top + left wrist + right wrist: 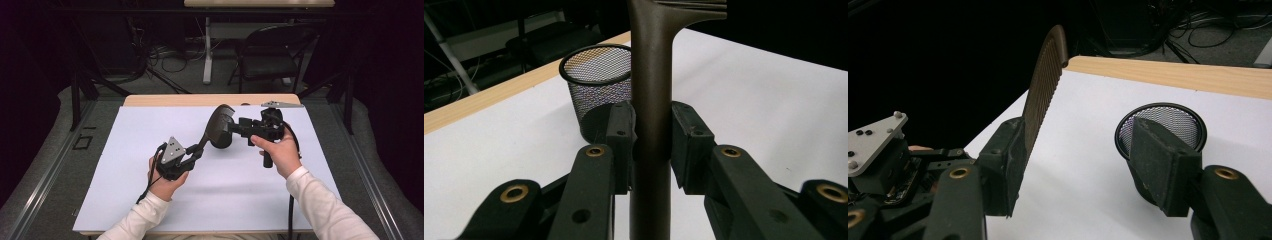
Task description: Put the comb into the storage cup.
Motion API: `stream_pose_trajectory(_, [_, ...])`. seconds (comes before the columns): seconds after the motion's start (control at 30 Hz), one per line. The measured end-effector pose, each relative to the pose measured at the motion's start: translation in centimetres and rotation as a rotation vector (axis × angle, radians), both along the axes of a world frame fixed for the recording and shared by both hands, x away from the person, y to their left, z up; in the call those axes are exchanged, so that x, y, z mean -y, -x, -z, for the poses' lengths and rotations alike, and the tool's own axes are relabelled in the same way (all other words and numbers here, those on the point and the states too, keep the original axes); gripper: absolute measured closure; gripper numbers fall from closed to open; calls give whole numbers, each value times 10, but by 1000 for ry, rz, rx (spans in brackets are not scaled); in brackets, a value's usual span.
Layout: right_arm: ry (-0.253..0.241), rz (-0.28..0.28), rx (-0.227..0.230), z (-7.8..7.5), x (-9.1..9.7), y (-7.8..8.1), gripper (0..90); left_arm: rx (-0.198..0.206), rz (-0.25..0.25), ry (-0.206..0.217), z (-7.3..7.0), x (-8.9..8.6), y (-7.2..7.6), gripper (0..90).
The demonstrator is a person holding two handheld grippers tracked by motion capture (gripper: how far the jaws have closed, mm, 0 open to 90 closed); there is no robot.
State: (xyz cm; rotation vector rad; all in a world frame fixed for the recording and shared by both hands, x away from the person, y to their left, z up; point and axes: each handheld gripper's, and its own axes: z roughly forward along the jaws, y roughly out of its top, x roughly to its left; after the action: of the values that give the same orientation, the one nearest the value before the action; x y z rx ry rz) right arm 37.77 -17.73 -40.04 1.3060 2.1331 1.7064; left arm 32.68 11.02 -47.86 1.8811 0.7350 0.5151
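High view: the left gripper [196,151] pinches the handle of a dark slotted spatula [220,127], whose blade is raised above the white sheet [140,165] just before the right gripper [241,128]. Left gripper view: both pads press the spatula's [650,100] handle, with a mesh cup [600,85] standing behind. Right gripper view: the jaws are spread, the spatula [1043,87] blade edge-on against the left jaw, the mesh cup [1168,125] behind the right jaw.

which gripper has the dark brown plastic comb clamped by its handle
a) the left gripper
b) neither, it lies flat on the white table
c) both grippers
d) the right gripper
a) In the left gripper view the left gripper has both pads pressed on the handle of the dark brown plastic comb, while in the right gripper view the right gripper stands open around the comb's toothed end.
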Motion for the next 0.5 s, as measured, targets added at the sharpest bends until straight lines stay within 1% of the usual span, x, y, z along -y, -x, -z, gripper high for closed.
stream_pose_trajectory(0.3, [-5,8,18,-2,1,-1,405,3,-4,-6,1,0,0,728])
stream_pose_trajectory(0.43, [-9,7,11,-3,2,-1,409,2,-4,-6,2,1,0,728])
stream_pose_trajectory(0.5, [-18,-3,3,-3,1,-2,413,2,-2,-8,2,1,0,728])
